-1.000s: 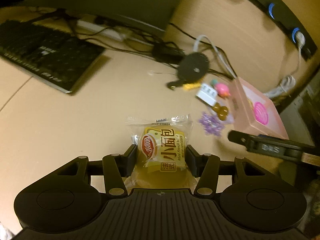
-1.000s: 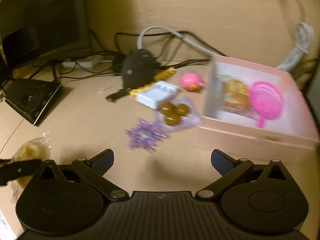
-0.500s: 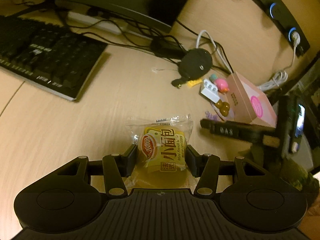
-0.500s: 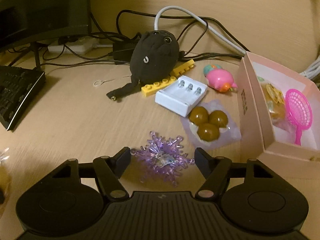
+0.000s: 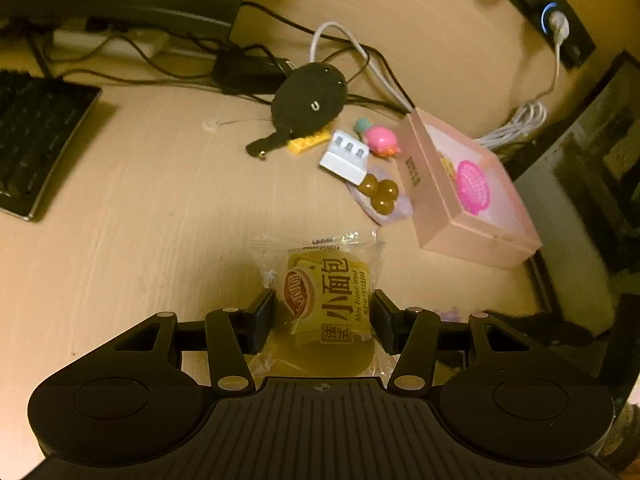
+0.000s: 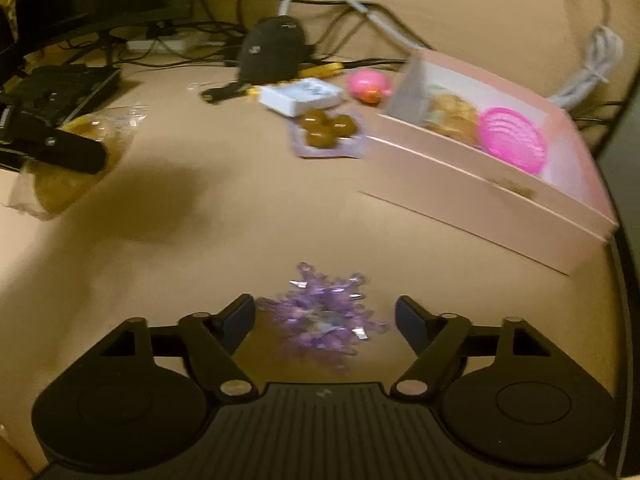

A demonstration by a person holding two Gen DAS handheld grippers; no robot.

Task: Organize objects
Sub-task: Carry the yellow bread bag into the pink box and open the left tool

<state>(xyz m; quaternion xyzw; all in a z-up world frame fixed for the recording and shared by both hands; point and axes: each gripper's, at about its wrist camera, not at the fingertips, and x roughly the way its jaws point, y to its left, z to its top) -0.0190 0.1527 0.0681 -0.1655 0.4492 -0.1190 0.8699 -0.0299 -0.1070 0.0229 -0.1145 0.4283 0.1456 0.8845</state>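
Your left tool (image 5: 323, 314) grips a clear packet of mini French bread (image 5: 328, 300), its pads pressed on both sides of the wrapper, above the pale wooden bench (image 5: 140, 220). Your right tool (image 6: 325, 320) is opening around a purple snowflake ornament (image 6: 324, 320); the ornament sits between the fingers, and motion blur hides whether the pads touch it.

The left wrist view alone shows the packet's printed yellow label, and the box's side lettering, though too small to read. Beyond the packet lies the open pink box (image 5: 448, 208) holding a pink toy net (image 5: 474, 188). Just beside the box sit three brown balls in a clear pouch (image 5: 382, 194), a white battery holder (image 5: 346, 156), a pink toy (image 5: 382, 140), a yellow brick (image 5: 308, 142) and a dark plush (image 5: 310, 100). A keyboard (image 5: 32, 140) lies at far left.

The right wrist view alone shows the snowflake, well apart from the box (image 6: 480, 184), plus a wrapped bun (image 6: 452, 114) inside the box beside the net (image 6: 512, 140). At far left it catches your left tool (image 6: 60, 148) from the side, clamped on the bread packet (image 6: 72, 168).
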